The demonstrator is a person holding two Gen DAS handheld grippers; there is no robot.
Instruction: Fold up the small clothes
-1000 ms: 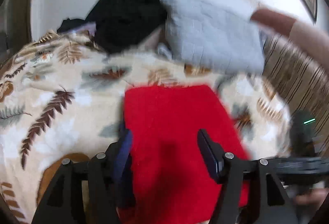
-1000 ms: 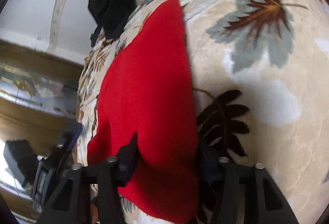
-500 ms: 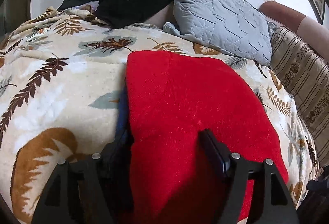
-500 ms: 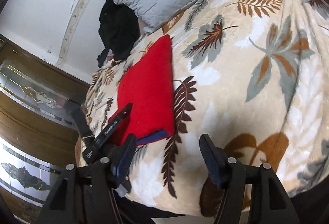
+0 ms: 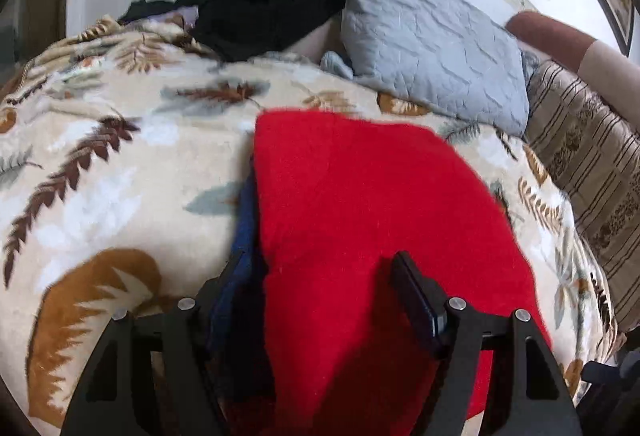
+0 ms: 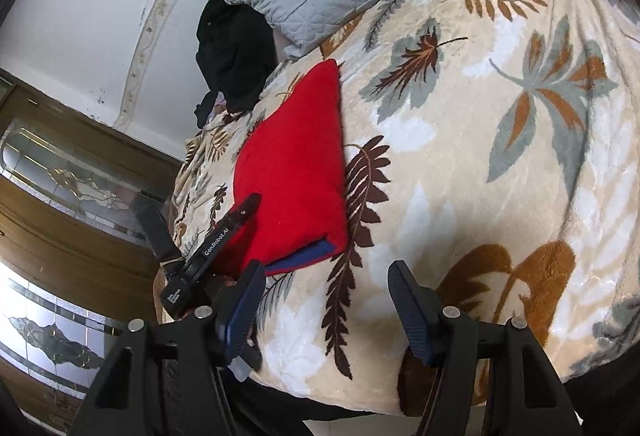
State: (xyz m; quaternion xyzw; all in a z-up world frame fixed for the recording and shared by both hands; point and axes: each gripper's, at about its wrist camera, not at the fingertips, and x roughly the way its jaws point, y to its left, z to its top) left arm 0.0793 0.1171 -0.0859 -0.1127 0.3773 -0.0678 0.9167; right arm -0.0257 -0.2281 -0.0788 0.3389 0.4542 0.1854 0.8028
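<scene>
A folded red garment (image 5: 360, 220) with a dark blue layer (image 5: 244, 220) at its left edge lies flat on the leaf-patterned blanket (image 5: 100, 176). My left gripper (image 5: 320, 280) is open just over its near end, one finger at the blue edge, the other on the red cloth. In the right wrist view the red garment (image 6: 296, 172) lies to the left, with the left gripper (image 6: 224, 236) at its near end. My right gripper (image 6: 324, 296) is open and empty, above the blanket (image 6: 500, 176) near the bed's edge, apart from the garment.
A grey quilted pillow (image 5: 432, 48) and a heap of black clothes (image 5: 264, 8) lie at the head of the bed. A striped brown cushion (image 5: 588, 164) is at the right. A white wall and a wooden glazed door (image 6: 60, 196) stand beyond the bed.
My right gripper has let go of the red garment, opened and drawn back off it to the right. My left gripper stays open at the garment's near end.
</scene>
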